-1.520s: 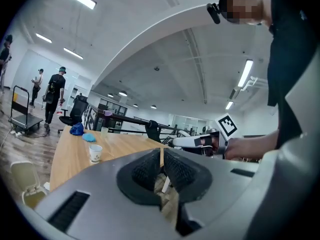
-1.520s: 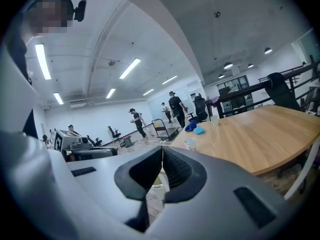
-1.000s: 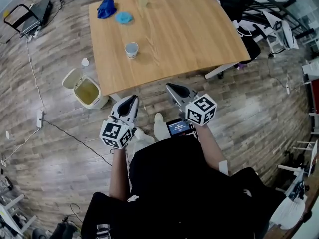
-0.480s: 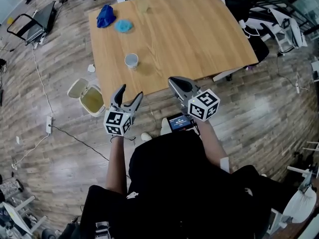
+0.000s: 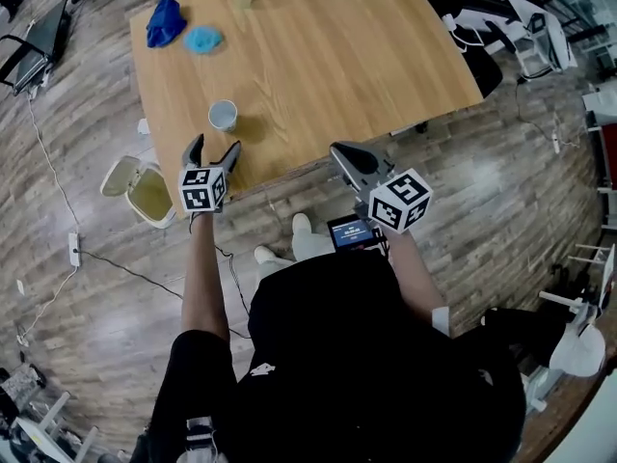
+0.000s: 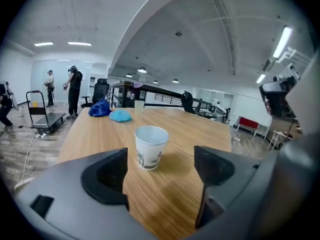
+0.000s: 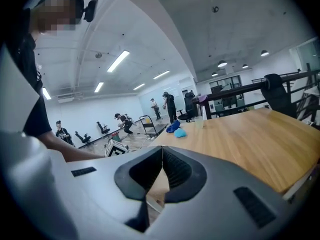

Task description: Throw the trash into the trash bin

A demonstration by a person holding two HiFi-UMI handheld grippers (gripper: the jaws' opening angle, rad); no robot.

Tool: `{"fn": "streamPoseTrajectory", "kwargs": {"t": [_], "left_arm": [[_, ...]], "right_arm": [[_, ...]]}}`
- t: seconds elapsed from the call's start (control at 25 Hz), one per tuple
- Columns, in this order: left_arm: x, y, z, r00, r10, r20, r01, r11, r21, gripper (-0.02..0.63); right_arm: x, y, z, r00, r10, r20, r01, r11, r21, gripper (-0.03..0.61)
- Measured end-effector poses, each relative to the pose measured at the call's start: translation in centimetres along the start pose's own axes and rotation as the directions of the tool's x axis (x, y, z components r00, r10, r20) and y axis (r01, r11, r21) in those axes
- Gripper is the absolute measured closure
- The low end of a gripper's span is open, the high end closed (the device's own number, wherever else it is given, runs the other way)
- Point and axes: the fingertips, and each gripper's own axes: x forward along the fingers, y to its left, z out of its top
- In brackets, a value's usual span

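Firstly, surface: wooden tabletop (image 5: 337, 66), mostly bare. White paper cup (image 5: 223, 115) upright by its left edge, nearer the near left corner. Dark blue cloth (image 5: 164, 22) and light blue wad (image 5: 202, 39) at the far left corner.

Room: plank floor (image 5: 501, 210); bin (image 5: 145, 191) with its lid flipped back, on the floor beside the near left corner; cable (image 5: 116, 268) trailing behind it; chairs and people in the background.

Change: a second ago the left claw (image 5: 214, 145) hung closed over the floor. It is now over the tabletop's near edge, jaws opening, nothing between them, the cup just ahead. Right claw (image 5: 339, 150) has shifted little; jaws together, empty.
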Motion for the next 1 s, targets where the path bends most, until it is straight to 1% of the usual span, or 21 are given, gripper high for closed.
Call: {"fn": "streamPoseTrajectory", "kwargs": {"t": [0.08,0.12,0.2,0.24,0.44,0.56,0.6,0.64,0.76,0.92,1.0], "left_arm": [[1.5,0.5,0.8,1.000,0.014,0.000,-0.014,0.999,0.037,0.195],[2.3,0.6,1.3,1.000,0.014,-0.010,-0.013,0.998,0.062,0.195],[3.7,0.7,1.8,0.999,0.005,-0.040,-0.001,0.995,0.102,0.160],[4.2,0.6,1.9,0.999,-0.001,-0.054,0.007,0.993,0.116,0.160],[5.7,0.1,1.8,0.995,-0.043,-0.088,0.055,0.989,0.139,0.160],[6.1,0.2,1.5,0.993,-0.036,-0.109,0.054,0.985,0.164,0.164],[6.1,0.5,1.5,0.994,-0.027,-0.106,0.044,0.985,0.164,0.198],[6.1,0.7,1.6,0.995,-0.018,-0.098,0.033,0.987,0.158,0.268],[6.0,0.8,1.7,0.996,-0.008,-0.085,0.020,0.989,0.145,0.270],[5.7,0.5,2.1,0.996,0.003,-0.084,0.012,0.985,0.174,0.281],[5.2,0.9,2.8,0.998,0.019,-0.066,-0.008,0.987,0.159,0.282]], "right_arm": [[-0.4,-1.0,-0.4,1.000,-0.017,-0.010,0.017,1.000,0.014,0.580],[-0.5,-1.3,-0.6,1.000,-0.024,-0.012,0.025,1.000,0.018,0.580],[-0.7,-1.8,-0.8,0.999,-0.035,-0.014,0.036,0.999,0.027,0.580],[-0.7,-2.0,-0.9,0.999,-0.038,-0.016,0.039,0.999,0.031,0.580],[-0.6,-2.3,-1.4,0.999,-0.037,-0.024,0.038,0.998,0.041,0.580],[-0.5,-2.4,-1.8,0.999,-0.037,-0.031,0.039,0.998,0.047,0.580],[-0.4,-2.5,-1.9,0.999,-0.038,-0.034,0.040,0.998,0.050,0.580],[-0.3,-2.5,-2.0,0.999,-0.038,-0.038,0.040,0.998,0.050,0.580],[0.0,-2.3,-2.3,0.998,-0.033,-0.047,0.035,0.998,0.048,0.580],[0.4,-2.0,-2.2,0.998,-0.021,-0.052,0.023,0.999,0.041,0.580],[0.6,-1.9,-2.1,0.999,-0.012,-0.052,0.014,0.999,0.039,0.580]]}}
